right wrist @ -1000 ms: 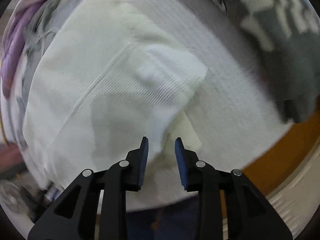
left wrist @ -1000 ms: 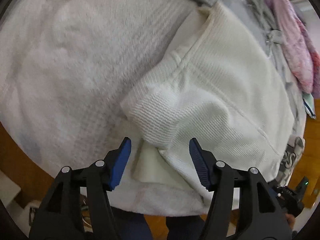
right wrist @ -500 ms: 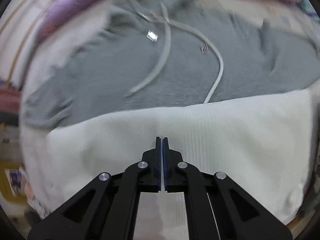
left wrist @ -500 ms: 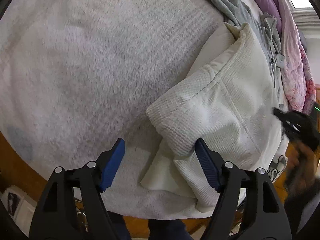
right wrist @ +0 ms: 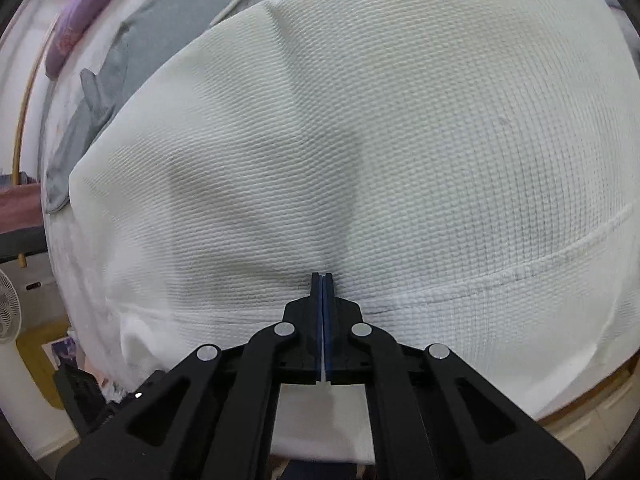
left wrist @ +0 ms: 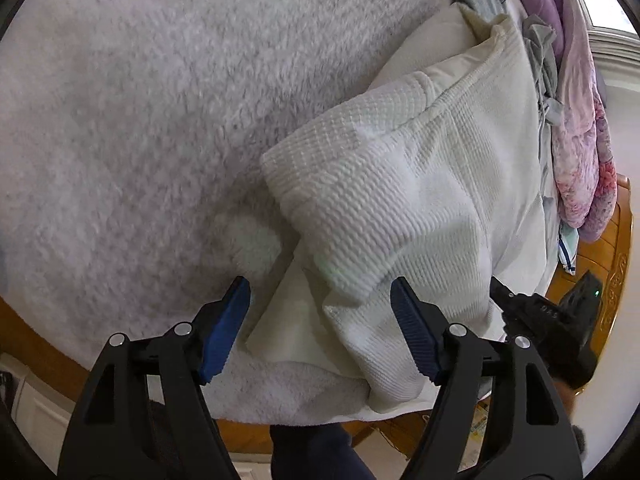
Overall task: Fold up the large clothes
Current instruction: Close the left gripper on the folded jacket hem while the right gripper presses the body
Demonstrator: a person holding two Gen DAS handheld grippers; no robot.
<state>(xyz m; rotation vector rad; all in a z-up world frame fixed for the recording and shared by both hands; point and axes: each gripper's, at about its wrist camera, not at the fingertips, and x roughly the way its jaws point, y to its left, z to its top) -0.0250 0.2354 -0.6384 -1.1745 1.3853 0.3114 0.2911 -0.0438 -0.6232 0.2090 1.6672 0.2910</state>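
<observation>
A white waffle-knit garment (left wrist: 420, 184) lies partly folded on a fluffy white blanket (left wrist: 140, 120), with a folded sleeve end on top and its near corner at the bed edge. My left gripper (left wrist: 320, 328) is open, its blue pads on either side of that near corner, touching nothing. My right gripper (right wrist: 322, 280) is shut with its tips pressed on the garment's hem seam (right wrist: 480, 276); whether cloth is pinched between the pads I cannot tell. The garment fills the right wrist view (right wrist: 360, 140). The right gripper's body shows in the left wrist view (left wrist: 552, 328).
A grey hoodie (right wrist: 100, 92) with a drawstring lies beyond the garment. Purple and pink bedding (left wrist: 580, 120) is piled at the far right. The wooden bed frame (left wrist: 616, 264) runs along the edges. A fan (right wrist: 8, 304) stands on the floor at the left.
My right gripper has come down over the white garment, shut, to its hem. My left gripper stayed open and drew a little closer to the near corner.
</observation>
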